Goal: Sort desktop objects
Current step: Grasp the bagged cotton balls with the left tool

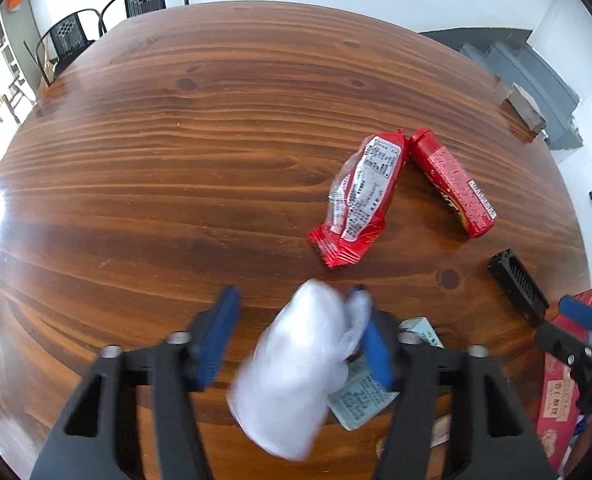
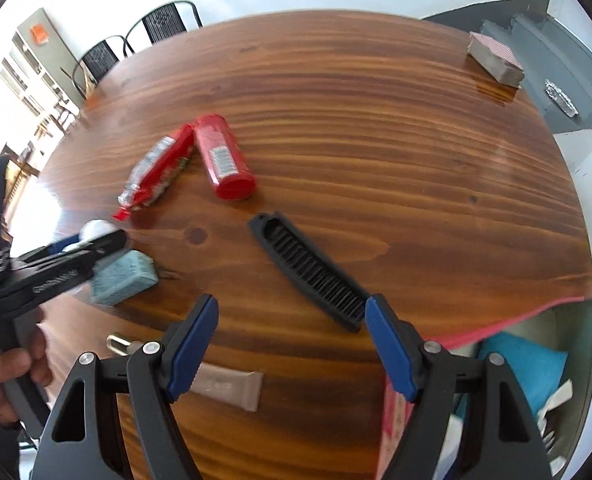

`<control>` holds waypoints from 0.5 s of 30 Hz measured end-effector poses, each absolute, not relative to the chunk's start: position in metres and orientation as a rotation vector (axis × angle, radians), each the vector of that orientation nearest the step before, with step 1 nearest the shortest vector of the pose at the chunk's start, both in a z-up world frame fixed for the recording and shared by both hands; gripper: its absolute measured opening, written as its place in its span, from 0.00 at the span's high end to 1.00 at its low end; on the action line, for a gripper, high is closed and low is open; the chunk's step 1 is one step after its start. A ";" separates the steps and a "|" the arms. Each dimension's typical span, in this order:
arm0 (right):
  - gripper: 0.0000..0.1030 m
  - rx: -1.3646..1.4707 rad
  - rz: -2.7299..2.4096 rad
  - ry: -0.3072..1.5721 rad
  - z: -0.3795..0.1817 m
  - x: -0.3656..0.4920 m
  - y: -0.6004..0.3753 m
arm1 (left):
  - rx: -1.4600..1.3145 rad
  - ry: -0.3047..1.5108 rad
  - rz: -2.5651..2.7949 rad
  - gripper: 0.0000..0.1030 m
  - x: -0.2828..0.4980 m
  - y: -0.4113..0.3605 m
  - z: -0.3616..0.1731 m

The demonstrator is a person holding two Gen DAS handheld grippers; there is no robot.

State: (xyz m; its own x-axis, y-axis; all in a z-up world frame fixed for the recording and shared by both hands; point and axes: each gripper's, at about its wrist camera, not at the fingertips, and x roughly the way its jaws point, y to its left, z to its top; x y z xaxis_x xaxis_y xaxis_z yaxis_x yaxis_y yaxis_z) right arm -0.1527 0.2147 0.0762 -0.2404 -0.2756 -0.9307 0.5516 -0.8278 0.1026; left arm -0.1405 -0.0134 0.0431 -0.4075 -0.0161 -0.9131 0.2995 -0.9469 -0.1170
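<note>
Behind left fingers (image 1: 224, 336), half-hidden teal packet (image 1: 362, 398)

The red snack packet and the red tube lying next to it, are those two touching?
Touching. In the left wrist view the red snack packet meets the cap end of the red tube at their far ends; the near ends splay apart over bare wood.

Beyond the wooden counter (image 2: 376, 128)
Two black metal chairs (image 1: 108, 20) stand at its far edge against a white wall, a shelving unit (image 2: 36, 76) with an orange tag sits off to the left, and grey steps (image 1: 536, 84) rise right.
</note>
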 end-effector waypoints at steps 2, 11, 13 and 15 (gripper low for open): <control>0.23 1.503 -2.084 0.383 0.074 -0.155 0.210 | 1.591 0.400 -2.455 0.60 -0.139 -0.016 0.044; 0.23 1.509 -2.014 0.546 0.060 -0.166 0.195 | 1.581 0.448 -2.437 0.68 -0.119 -0.031 0.053; 0.23 1.508 -2.002 0.577 0.056 -0.167 0.192 | 1.581 0.480 -2.436 0.68 -0.113 -0.037 0.055; 0.23 1.513 -1.989 0.581 0.053 -0.169 0.190 | 1.589 0.524 -2.432 0.68 -0.112 -0.041 0.054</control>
State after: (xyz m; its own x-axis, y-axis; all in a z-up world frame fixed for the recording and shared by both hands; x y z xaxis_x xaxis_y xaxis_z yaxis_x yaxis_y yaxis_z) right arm -0.1686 0.1897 0.0527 -0.1991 -0.1770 -0.9639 0.6679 -0.7442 -0.0013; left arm -0.1123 -0.0415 0.0539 -0.4076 0.0342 -0.9125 0.3447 -0.9196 -0.1885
